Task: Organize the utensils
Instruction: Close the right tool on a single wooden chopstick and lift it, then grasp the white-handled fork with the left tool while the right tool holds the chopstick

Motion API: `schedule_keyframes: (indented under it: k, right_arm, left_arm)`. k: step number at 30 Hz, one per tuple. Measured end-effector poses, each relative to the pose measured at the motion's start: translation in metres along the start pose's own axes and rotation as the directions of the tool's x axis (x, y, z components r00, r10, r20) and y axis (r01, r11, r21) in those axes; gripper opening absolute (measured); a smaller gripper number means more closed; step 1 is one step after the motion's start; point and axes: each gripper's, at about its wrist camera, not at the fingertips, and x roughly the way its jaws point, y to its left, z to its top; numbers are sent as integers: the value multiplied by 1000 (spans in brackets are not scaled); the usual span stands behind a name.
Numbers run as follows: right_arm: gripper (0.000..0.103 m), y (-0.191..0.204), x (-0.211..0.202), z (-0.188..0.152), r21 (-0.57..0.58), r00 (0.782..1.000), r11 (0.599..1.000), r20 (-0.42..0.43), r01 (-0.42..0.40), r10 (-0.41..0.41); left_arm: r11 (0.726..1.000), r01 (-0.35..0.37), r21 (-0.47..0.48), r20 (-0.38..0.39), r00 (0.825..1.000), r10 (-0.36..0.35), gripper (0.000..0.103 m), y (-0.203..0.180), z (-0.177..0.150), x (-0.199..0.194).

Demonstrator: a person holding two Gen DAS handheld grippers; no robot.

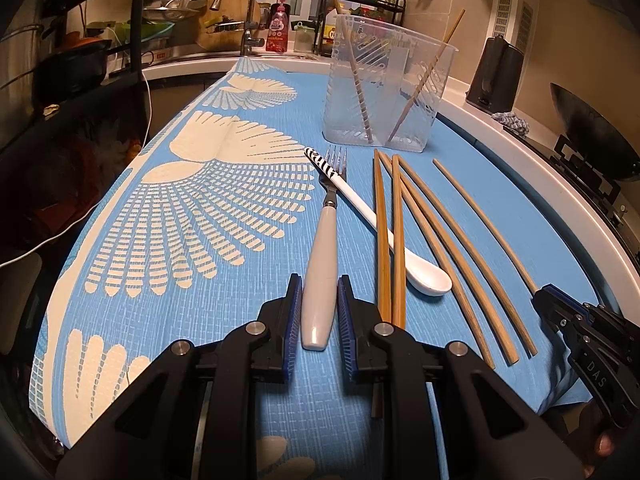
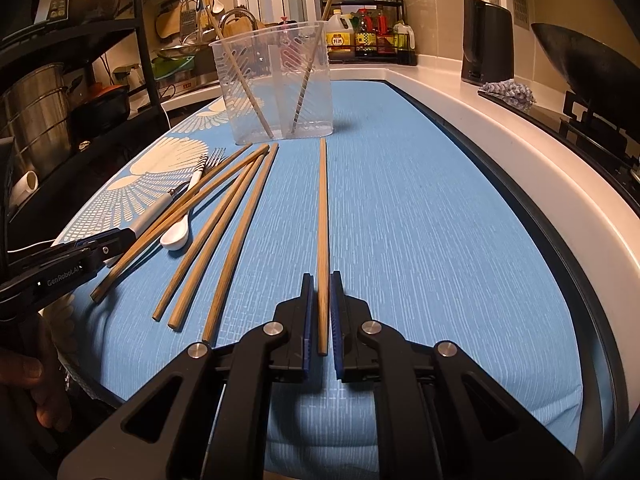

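Rightward, open blue cloth [image 2: 420, 220] spans from chopstick [image 2: 322, 216] to counter edge [image 2: 520, 168].

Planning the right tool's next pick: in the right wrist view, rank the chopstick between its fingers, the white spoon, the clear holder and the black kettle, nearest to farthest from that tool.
1. Chopstick, between the right tool fingers.
2. White spoon, left.
3. Clear holder, ahead, slightly left.
4. Black kettle, far right on the counter.

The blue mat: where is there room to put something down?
Free: the plain blue mat between the single chopstick and the white counter edge; also the white-patterned part beside the fork. Crowded: the middle, where fork, spoon and loose chopsticks lie before the clear holder.
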Motion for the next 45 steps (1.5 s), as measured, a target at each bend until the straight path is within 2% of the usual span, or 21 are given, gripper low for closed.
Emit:
schedule_keyframes:
  k: [17, 32, 45]
  right_arm:
    - [6, -2, -4, 8, -6, 1000, 1000, -4, 3, -3]
    - [6, 9, -44, 29, -28, 998, 1000, 66, -9, 11]
    - [6, 10, -75, 61, -24, 989, 1000, 143, -16, 19]
  left_arm:
    - [1000, -12, 4, 4, 1000, 12, 18, -3, 1, -3]
    - [1000, -13, 4, 113, 994, 13, 18, 0, 20, -47]
    - [999, -33, 6, 240, 970, 30, 18, 5, 43, -77]
